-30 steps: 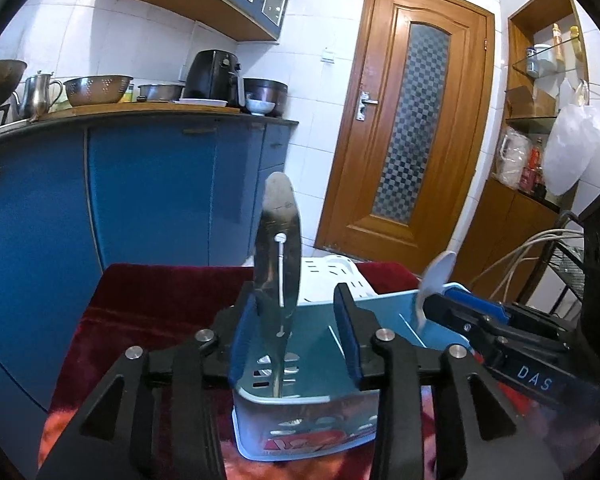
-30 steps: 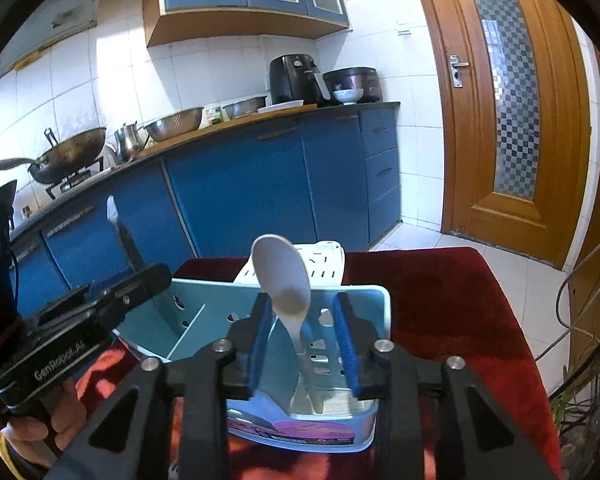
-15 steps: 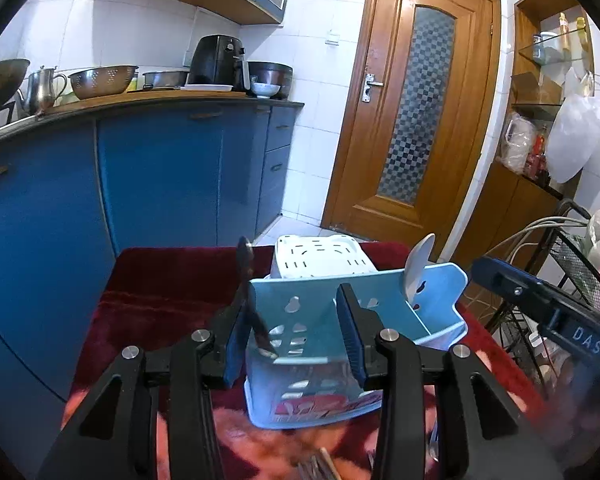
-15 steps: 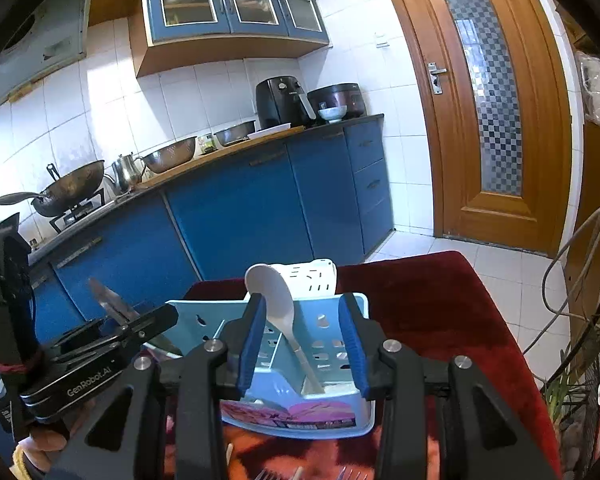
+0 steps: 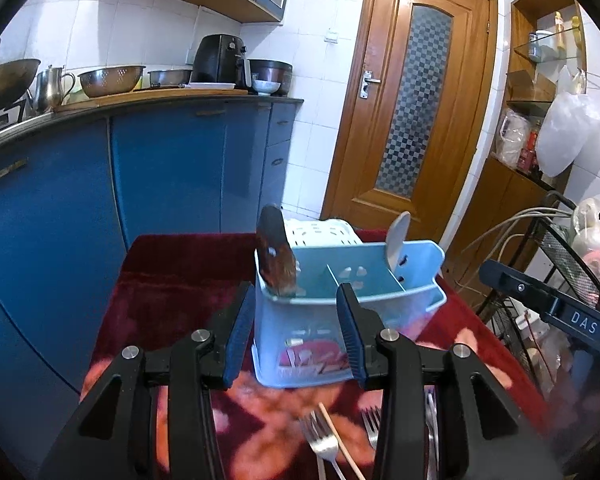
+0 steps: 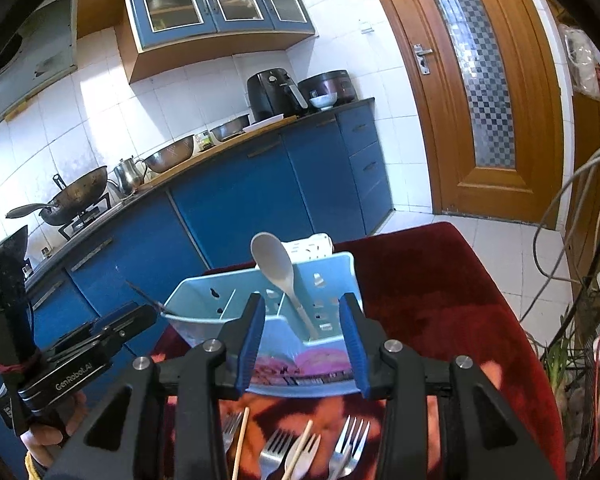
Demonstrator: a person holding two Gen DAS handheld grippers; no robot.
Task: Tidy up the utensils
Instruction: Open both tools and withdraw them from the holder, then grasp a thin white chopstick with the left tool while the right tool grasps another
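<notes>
A light blue utensil caddy (image 5: 340, 320) (image 6: 204, 300) stands on the red cloth. A knife (image 5: 276, 258) stands blade up in its left compartment; in the right wrist view only the blade's tip (image 6: 144, 292) shows. A grey spoon (image 5: 398, 236) (image 6: 276, 268) leans bowl up in the right compartment. My left gripper (image 5: 296, 336) is open, a little short of the caddy, with nothing between its pads. My right gripper (image 6: 302, 344) is likewise open and holds nothing. Several forks (image 5: 320, 440) (image 6: 276, 452) and chopsticks (image 6: 240, 440) lie on the cloth below both grippers.
A white perforated basket (image 5: 320, 232) (image 6: 312, 248) sits just behind the caddy. Blue kitchen cabinets (image 5: 160, 184) run along the left, a wooden door (image 5: 412, 120) stands behind. A wire rack with cables (image 5: 560, 248) is to the right of the table.
Both grippers have drawn back and slightly up from the caddy. The knife and the spoon, earlier between the jaws, now stand in the caddy. Forks and chopsticks have come into view.
</notes>
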